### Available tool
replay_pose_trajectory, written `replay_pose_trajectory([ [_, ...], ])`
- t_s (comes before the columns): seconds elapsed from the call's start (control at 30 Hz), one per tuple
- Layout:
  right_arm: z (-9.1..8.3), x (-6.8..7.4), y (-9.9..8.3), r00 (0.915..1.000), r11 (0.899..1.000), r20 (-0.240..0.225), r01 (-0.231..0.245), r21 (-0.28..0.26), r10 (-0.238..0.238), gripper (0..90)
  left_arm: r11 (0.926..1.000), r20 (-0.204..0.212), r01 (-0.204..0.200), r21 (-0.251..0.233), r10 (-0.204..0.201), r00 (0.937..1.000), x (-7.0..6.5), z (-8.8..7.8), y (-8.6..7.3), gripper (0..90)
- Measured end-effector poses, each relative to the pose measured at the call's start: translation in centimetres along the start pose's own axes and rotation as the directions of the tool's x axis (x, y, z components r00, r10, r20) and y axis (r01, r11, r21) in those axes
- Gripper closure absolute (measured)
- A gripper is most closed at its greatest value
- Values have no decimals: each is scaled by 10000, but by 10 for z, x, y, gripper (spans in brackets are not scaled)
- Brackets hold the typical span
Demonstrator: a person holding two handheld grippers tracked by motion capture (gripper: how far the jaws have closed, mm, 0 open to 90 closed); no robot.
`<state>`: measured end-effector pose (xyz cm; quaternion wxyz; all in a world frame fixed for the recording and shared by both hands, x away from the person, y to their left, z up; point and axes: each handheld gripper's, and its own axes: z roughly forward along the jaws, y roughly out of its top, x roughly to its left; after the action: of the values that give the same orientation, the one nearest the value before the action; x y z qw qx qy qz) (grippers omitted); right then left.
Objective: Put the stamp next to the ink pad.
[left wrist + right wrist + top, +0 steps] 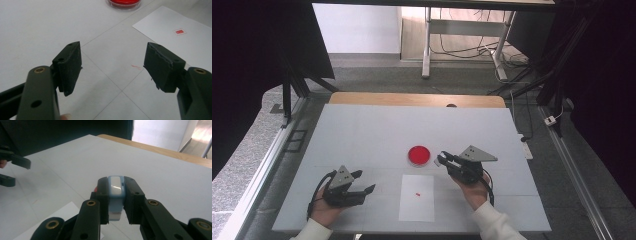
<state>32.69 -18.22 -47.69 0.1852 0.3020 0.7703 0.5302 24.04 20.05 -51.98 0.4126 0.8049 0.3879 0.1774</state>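
A round red dish (419, 155) sits at the middle of the white table; the left gripper view catches its near rim (123, 3). In front of it lies a white paper sheet (417, 197) bearing a small red mark (417, 194), also seen as a red mark (179, 31) on the sheet (175, 47). My right gripper (443, 159) hovers just right of the dish, shut on a small light-blue block with a white face (115, 195). My left gripper (366, 181) rests left of the sheet, open, with bare table between its fingers (68, 66).
The white table top (362, 130) ends in a wooden strip (417, 99) at the far side. Dark frame legs and loose cables (462, 50) stand on the floor beyond. My left gripper (12, 171) shows at the far left of the right gripper view.
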Motion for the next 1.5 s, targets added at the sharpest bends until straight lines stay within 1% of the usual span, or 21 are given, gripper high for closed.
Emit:
replay_pose_trajectory([
  [0.13,9,-7,-1,9999,9998,163,-11,201,8,746,10000,-40,32,-25,-32,10000,1,-1,0,302],
  [0.37,20,-19,-1,9989,9995,457,-41,305,27,746,10000,-37,42,39,-42,10000,3,0,-1,298],
  [0.5,30,-24,0,9987,9990,502,-115,430,94,746,10000,-45,76,58,-76,10000,4,0,-1,297],
  [0.57,36,-27,0,9991,9976,407,-172,677,145,746,10000,-57,71,59,-70,10000,4,0,-1,297],
  [0.6,38,-28,-1,9991,9973,407,-143,716,114,746,9999,-51,76,78,-76,10000,4,1,-1,297],
  [0.67,41,-29,-2,9992,9961,400,-134,876,99,746,9999,-56,64,112,-63,10000,5,1,-1,297],
  [0.7,43,-29,-2,9992,9961,370,-174,866,142,746,9999,-47,65,122,-64,10000,5,1,-1,297],
  [0.83,48,-28,-4,9994,9950,353,2,998,-38,745,9999,-49,45,129,-45,10000,5,2,-1,297],
  [0.93,51,-28,-6,9985,9916,493,178,1282,-243,745,9999,-77,60,110,-59,10000,5,1,-1,297],
  [1.1,58,-30,-10,9983,9857,502,192,1676,-280,744,9999,-119,79,102,-78,9999,5,1,-1,297],
  [1.33,61,-30,-14,9981,9829,493,267,1820,-363,736,9999,-103,62,104,-61,9999,6,2,-2,297],
  [1.43,61,-30,-14,9982,9818,443,324,1872,-414,704,9999,-106,68,134,-66,9999,6,2,-2,296],
  [1.47,61,-30,-14,9982,9818,441,324,1871,-414,684,9999,-109,60,130,-59,9999,6,2,-2,297],
  [1.5,61,-30,-14,9980,9817,467,338,1874,-433,645,9999,-113,67,112,-65,9999,6,2,-2,296],
])
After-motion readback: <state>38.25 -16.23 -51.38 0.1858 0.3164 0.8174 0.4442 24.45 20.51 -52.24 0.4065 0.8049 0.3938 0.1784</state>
